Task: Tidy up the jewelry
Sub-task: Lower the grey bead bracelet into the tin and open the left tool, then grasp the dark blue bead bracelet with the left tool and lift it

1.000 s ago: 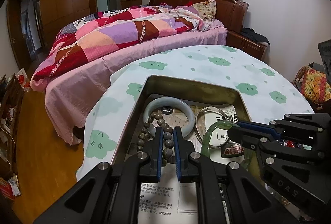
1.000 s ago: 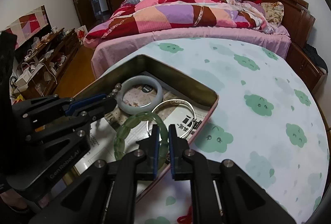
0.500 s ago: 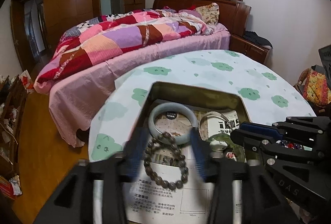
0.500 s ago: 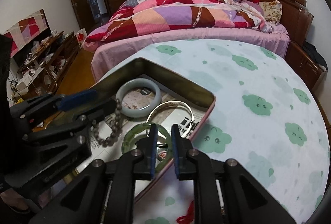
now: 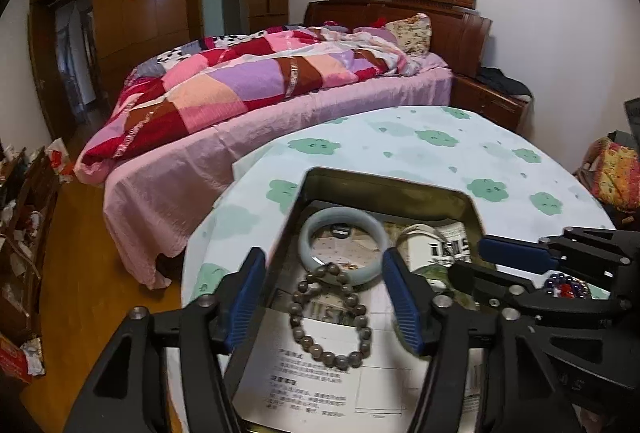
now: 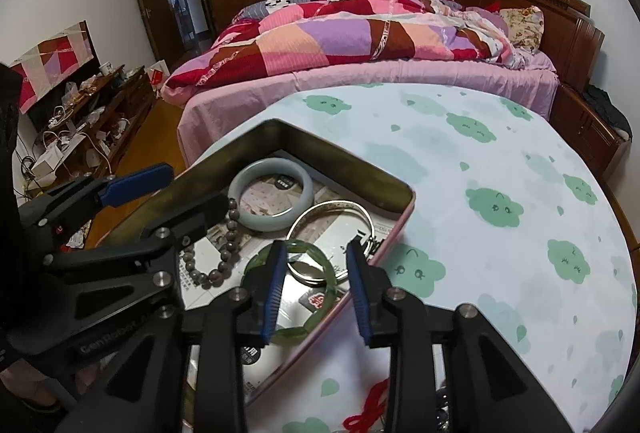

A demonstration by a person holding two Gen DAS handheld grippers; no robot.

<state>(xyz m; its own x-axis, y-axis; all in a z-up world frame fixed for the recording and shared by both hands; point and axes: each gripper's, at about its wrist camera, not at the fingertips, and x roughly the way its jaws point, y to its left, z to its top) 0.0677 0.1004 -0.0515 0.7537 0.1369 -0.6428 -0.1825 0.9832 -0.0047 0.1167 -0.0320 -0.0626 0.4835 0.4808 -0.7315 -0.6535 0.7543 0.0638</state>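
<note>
Both grippers are letting go: a second ago each was pinched on a piece, and now the left gripper (image 5: 324, 297) is opening wide around the bead bracelet (image 5: 330, 317), which is lying flat on paper in the tin (image 6: 344, 149), pads clear of it. The right gripper (image 6: 316, 289) is opening more narrowly over the green bangle (image 6: 298, 289), lying flat near the tin's right wall, not pressed. The pale bangle (image 6: 271, 195) is sitting toward the far corner, the silver bangle (image 6: 332, 229) beside it. The tablecloth (image 6: 500, 233) is stretching open to the right.
</note>
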